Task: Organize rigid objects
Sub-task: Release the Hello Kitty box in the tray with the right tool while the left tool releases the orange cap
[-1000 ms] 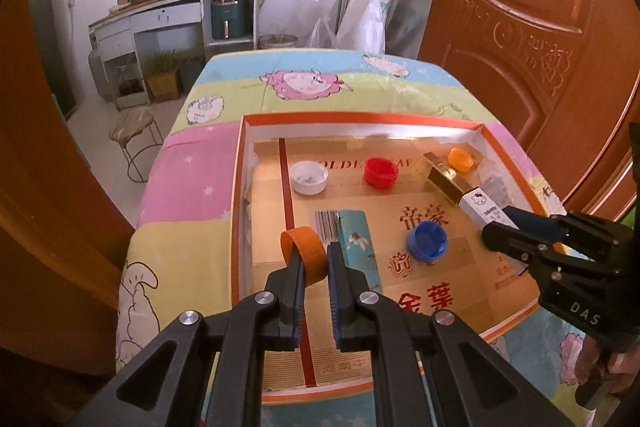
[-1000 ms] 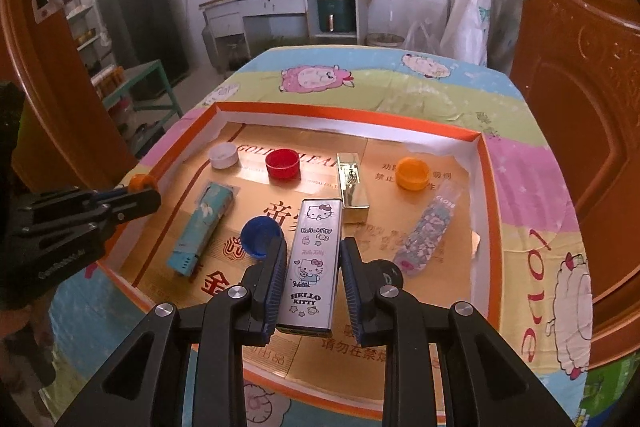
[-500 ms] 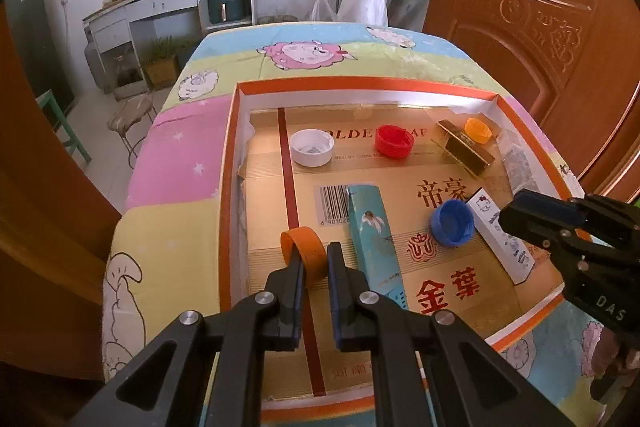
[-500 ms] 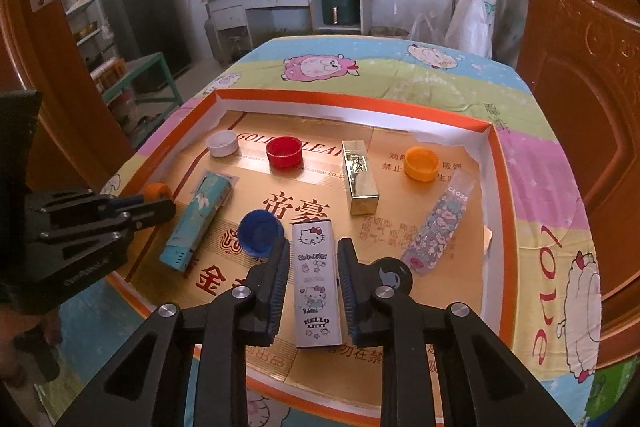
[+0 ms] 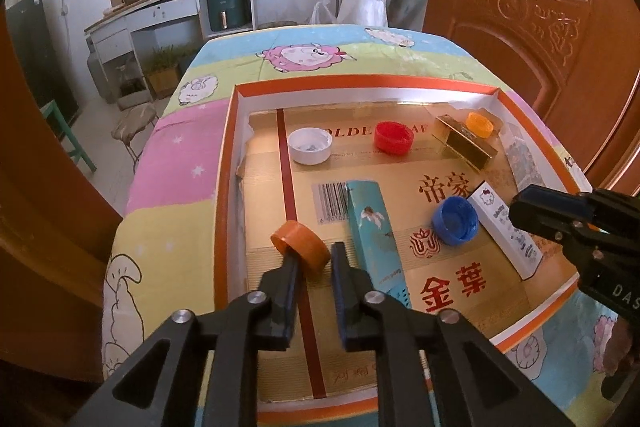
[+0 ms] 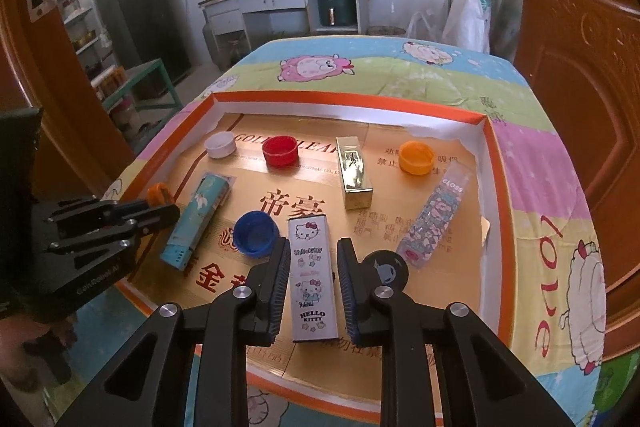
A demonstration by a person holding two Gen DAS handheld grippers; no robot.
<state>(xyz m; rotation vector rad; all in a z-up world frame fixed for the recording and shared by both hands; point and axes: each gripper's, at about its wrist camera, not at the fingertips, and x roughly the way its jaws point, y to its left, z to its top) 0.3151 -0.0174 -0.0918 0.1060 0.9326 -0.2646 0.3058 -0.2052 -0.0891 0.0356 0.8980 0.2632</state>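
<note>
Sheep-print cloth underneath; left gripper [image 5: 312, 259], jaws opening, orange plastic cap [image 5: 300, 245] between; teal box [image 5: 376, 235] lengthwise just right.

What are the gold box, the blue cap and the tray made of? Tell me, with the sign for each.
Gold box: probably foil-coated card, glossy; it mirrors light, with sharp folded edges.
Blue cap: plastic, smooth and slightly shiny; thin moulded round wall.
Tray: cardboard, matt; printed floor with creases, torn white lining.
</note>
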